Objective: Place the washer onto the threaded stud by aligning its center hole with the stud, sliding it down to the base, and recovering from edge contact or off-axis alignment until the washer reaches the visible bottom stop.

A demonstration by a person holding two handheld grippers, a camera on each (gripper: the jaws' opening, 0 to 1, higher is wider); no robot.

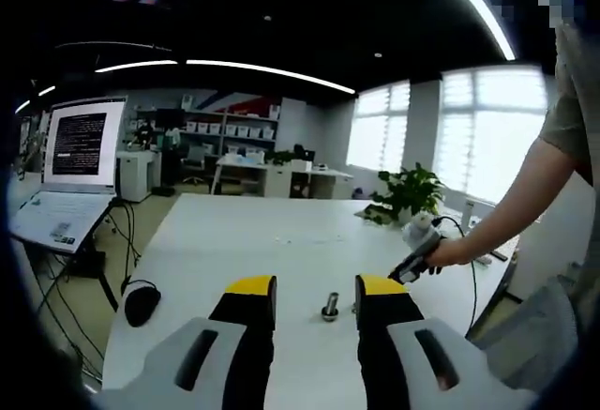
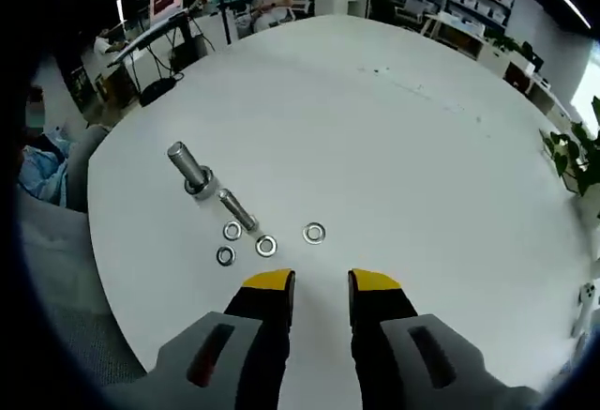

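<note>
In the right gripper view a threaded stud (image 2: 190,170) stands upright on its wide base on the white table (image 2: 394,129). A second bolt (image 2: 237,210) lies flat just beside it. Several flat metal washers lie loose near them, the nearest (image 2: 266,246) just ahead of my right gripper (image 2: 322,283), another (image 2: 314,233) to its right. That gripper is open and holds nothing. In the left gripper view my left gripper (image 1: 316,288) is open low over the table, with the stud (image 1: 330,307) seen beyond its gap, apart from both jaws. A person's hand holds the right gripper (image 1: 415,258) there.
A laptop (image 1: 70,171) on a stand and a black mouse (image 1: 141,302) are at the table's left side. A potted plant (image 1: 409,190) stands at the far right corner. Office desks and shelves lie beyond. A person's sleeve (image 2: 42,171) shows at the table's left edge.
</note>
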